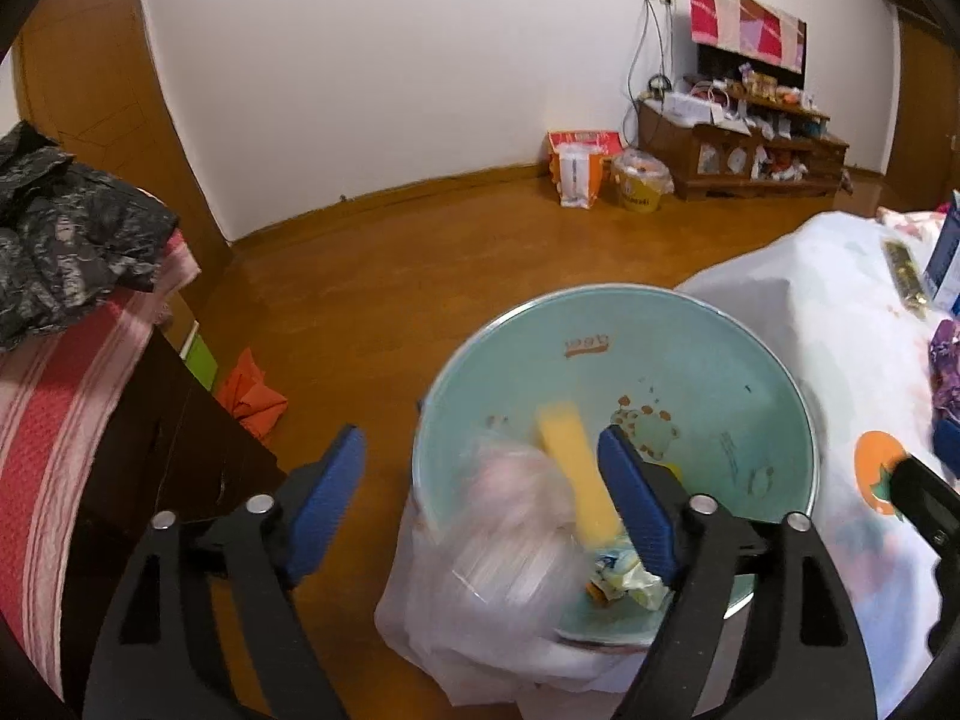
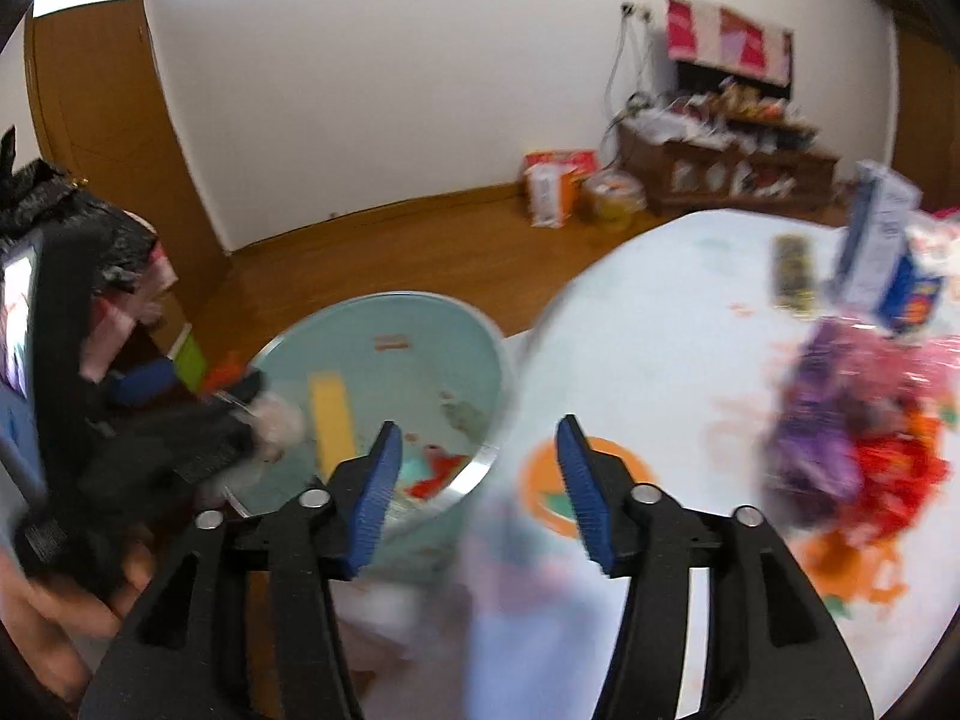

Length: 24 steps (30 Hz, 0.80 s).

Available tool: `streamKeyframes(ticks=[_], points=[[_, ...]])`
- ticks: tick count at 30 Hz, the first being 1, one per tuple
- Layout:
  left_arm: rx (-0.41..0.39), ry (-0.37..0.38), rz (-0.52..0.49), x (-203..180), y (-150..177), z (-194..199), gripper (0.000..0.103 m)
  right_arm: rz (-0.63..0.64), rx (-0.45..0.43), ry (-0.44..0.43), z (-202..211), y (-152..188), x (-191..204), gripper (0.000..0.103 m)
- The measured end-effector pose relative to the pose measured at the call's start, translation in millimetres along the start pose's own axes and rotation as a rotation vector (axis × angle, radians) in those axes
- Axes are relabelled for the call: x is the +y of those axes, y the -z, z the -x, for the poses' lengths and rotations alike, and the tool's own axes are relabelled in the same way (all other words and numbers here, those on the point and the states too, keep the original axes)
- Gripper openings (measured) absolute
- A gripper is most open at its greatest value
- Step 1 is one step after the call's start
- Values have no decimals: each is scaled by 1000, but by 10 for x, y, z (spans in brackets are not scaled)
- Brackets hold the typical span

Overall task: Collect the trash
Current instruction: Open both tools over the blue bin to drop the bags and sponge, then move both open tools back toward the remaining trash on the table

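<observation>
the bin [image 1: 690, 360] looks smooth and pale green inside, with a shiny metal rim. a crinkly clear plastic bag [image 1: 510, 540], blurred, lies in it. the floor [image 1: 390, 252] is glossy wood. the tablecloth [image 1: 828, 330] seems smooth, perhaps plastic-coated. matt black gripper arms carry ribbed blue pads [image 1: 636, 498].

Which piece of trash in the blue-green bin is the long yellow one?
The flat yellow strip lying on the bin's floor. It is long and straight, unlike the clear crumpled plastic bag beside it and the small scrunched wrapper by the near wall.
</observation>
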<state>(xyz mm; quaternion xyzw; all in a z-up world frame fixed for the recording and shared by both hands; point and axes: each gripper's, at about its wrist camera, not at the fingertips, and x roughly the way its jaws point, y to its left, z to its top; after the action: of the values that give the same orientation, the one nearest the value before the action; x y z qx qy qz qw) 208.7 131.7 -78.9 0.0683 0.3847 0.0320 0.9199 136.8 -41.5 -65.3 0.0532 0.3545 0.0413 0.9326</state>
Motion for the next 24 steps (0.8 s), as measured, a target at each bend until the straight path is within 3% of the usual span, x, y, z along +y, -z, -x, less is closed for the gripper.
streamKeyframes(ticks=[3, 6, 11, 21, 24], points=[[-18, -52, 29, 69, 41, 118, 86, 1, -16, 47, 178, 164, -193, 58], [-19, -50, 60, 62, 112, 229, 86, -18, -6, 78, 293, 306, -371, 59], [-17, 31, 14, -288, 255, 410, 86, -67, 11, 98, 499, 488, -677, 59], [-54, 214, -166, -1226, 451, 789, 87, -240, -32, 252, 1045, 763, -1591, 59], [-65, 224, -212, -1455, 488, 865, 87, -291, -35, 270, 1131, 780, -1813, 58]])
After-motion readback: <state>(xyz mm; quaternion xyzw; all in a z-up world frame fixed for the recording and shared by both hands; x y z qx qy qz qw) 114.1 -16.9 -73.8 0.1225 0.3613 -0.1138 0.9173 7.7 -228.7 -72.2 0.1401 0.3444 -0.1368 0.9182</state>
